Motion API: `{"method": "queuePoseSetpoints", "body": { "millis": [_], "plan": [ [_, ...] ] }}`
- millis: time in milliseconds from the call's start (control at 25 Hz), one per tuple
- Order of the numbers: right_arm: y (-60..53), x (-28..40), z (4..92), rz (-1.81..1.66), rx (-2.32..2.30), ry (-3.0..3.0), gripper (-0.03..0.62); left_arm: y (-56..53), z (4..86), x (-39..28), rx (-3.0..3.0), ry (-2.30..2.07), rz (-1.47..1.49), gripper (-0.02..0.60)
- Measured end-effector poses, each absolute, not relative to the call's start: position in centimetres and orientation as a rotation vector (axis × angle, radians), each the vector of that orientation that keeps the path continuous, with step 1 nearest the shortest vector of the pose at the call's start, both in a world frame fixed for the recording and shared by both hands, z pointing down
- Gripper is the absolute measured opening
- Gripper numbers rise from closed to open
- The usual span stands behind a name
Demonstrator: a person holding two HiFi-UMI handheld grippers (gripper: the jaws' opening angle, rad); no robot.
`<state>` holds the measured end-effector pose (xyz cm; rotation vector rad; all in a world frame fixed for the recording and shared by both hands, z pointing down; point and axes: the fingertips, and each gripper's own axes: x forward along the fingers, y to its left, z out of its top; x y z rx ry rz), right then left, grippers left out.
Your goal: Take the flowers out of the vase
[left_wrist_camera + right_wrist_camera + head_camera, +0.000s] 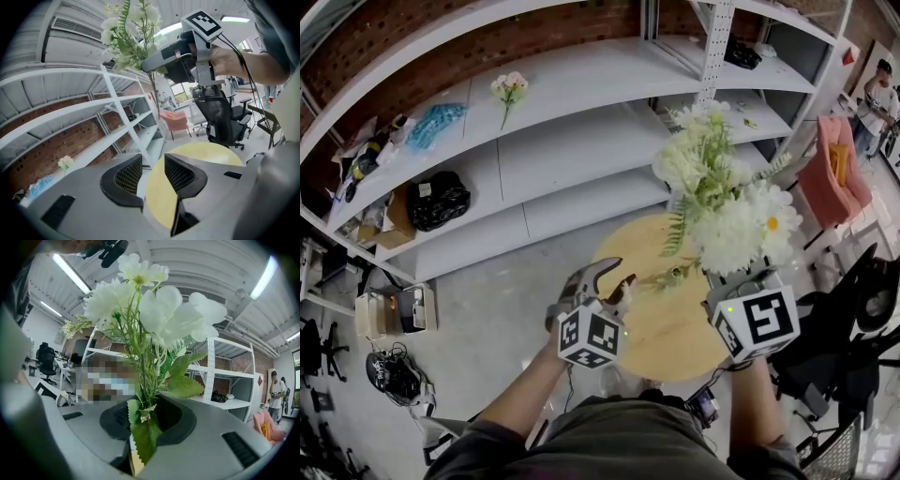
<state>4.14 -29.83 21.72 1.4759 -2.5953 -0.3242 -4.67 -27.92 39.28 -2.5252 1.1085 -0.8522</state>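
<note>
**Clerk:** First entry, your right tool?

**Holder:** My right gripper is a grey two-jaw piece with black ribbed pads. It is clamped on the green stems of the bunch of white artificial flowers with serrated green leaves. One leaf hangs down over the near edge of the jaws.

**Clerk:** Where is the bunch?

**Holder:** It stands upright in that grip, with the blooms above the jaws. I hold it in the air over the far right part of the round pale-yellow wooden table. In the head view the blooms cover my gripper's tips.

**Clerk:** Second entry?

**Holder:** My left gripper has its jaws apart and nothing between the pads. Only the yellow tabletop shows through the gap. It hovers at the table's left edge, lower than the flowers and apart from them.

**Clerk:** And the surroundings?

**Holder:** White metal shelving stands behind the table, against a red brick wall. A single pale pink flower on a green stem lies alone on one shelf. A blue plastic bundle lies to its left, and a black bag sits one shelf lower. A pink upholstered chair stands to the right of the table. A black office chair stands beyond the table in the left gripper view.
</note>
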Motion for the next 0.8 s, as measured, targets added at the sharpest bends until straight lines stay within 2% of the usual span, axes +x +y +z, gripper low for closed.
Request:
{"method": "queuePoseSetpoints", "body": {
  "millis": [800],
  "plan": [
    [-29.7,5.3,22.6,-0.300,1.459,-2.586,0.078,-27.5,39.3,-3.0,-2.534,1.110,-0.857,0.155]
  ]
}}
